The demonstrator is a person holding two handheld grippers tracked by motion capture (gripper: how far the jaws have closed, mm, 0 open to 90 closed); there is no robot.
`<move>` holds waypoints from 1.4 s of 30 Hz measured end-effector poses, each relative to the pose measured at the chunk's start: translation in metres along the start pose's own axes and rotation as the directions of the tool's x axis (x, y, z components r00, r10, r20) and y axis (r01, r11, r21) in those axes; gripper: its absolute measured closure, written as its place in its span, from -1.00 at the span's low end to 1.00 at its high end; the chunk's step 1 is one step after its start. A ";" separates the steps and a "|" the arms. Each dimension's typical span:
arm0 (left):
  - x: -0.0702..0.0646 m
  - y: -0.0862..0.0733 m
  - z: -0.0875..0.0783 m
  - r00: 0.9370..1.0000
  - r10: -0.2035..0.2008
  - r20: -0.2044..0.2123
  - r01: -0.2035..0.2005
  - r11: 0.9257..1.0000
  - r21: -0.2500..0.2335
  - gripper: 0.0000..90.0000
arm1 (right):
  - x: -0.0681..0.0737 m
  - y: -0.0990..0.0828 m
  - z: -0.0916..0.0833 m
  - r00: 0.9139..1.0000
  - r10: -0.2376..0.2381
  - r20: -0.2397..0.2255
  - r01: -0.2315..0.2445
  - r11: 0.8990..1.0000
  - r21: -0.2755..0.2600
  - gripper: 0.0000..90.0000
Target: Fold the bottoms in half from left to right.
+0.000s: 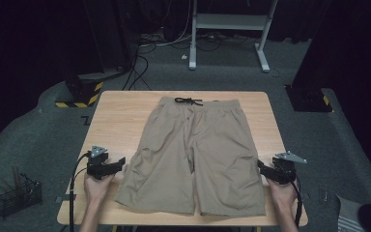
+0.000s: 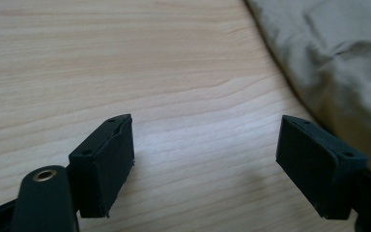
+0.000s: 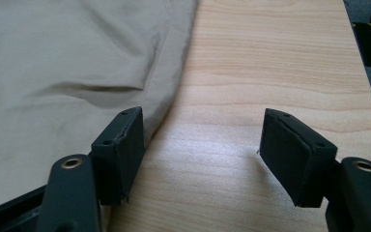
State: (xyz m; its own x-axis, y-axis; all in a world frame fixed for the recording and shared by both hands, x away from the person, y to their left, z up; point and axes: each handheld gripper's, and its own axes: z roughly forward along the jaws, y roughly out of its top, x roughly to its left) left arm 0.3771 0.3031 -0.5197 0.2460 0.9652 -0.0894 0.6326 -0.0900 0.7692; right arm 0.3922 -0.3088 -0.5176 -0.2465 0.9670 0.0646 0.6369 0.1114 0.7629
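A pair of khaki shorts (image 1: pixel 198 154) lies flat on the wooden table (image 1: pixel 121 116), waistband at the far side with a black drawstring (image 1: pixel 188 101). My left gripper (image 1: pixel 121 163) rests on the table just left of the shorts' left leg, pointing toward it. In the left gripper view its jaws (image 2: pixel 205 159) stand open over bare wood (image 2: pixel 125 58), with the fabric's edge (image 2: pixel 338 63) at the right. My right gripper (image 1: pixel 262 166) sits by the right leg's outer edge. Its jaws (image 3: pixel 203 154) are open, the left pad (image 3: pixel 121 154) at the edge of the cloth (image 3: pixel 67 63).
On the floor stand a wire basket (image 1: pixel 18 195) at the left, a yellow-and-black striped base (image 1: pixel 79 94), a white stand frame (image 1: pixel 229 29) with cables (image 1: pixel 145 53) behind the table, and a dark block (image 1: pixel 309 96) at the right. The table's right edge (image 3: pixel 362 96) is near my right gripper.
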 end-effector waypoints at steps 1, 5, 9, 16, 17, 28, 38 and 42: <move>-0.002 0.002 -0.001 1.000 0.006 0.004 -0.006 1.000 -0.005 -0.53 | 0.000 0.000 -0.001 1.000 0.002 -0.004 -0.002 1.000 -0.005 -0.28; -0.008 0.008 -0.004 0.999 -0.013 0.037 0.015 0.999 -0.048 -0.52 | 0.002 0.001 -0.003 1.000 -0.009 -0.005 0.009 1.000 -0.015 -0.23; -0.013 0.015 -0.004 0.998 -0.012 0.066 0.016 0.998 -0.054 -0.52 | 0.005 0.004 -0.003 1.000 -0.018 -0.018 0.017 0.999 -0.028 -0.16; -0.028 0.027 -0.008 0.994 0.023 0.111 -0.014 0.997 -0.079 -0.52 | 0.021 0.009 0.001 0.997 -0.048 -0.058 0.046 0.998 -0.036 -0.11; -0.030 0.029 -0.008 0.993 0.034 0.116 -0.025 0.997 -0.077 -0.51 | 0.024 0.010 0.002 0.996 -0.055 -0.064 0.053 0.998 -0.038 -0.10; -0.067 0.049 0.001 0.976 0.116 0.186 -0.111 0.993 -0.035 -0.51 | 0.038 0.017 0.006 0.989 -0.091 -0.112 0.088 0.995 -0.037 -0.09; -0.098 0.053 0.023 0.960 0.169 0.224 -0.177 0.984 0.017 -0.48 | 0.064 0.027 0.013 0.976 -0.135 -0.173 0.129 0.991 -0.045 -0.09; -0.101 0.048 0.035 0.963 0.178 0.201 -0.192 0.980 0.053 -0.46 | 0.079 0.030 0.022 0.965 -0.171 -0.198 0.168 0.985 -0.032 -0.09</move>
State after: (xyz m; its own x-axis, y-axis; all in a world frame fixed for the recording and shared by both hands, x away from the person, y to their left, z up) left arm 0.4087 0.1925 -0.4960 0.4972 0.8642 -0.0769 0.6118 -0.2863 0.7374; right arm 0.4073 -0.2243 -0.5039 -0.4915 0.8688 0.0595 0.5626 0.2647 0.7832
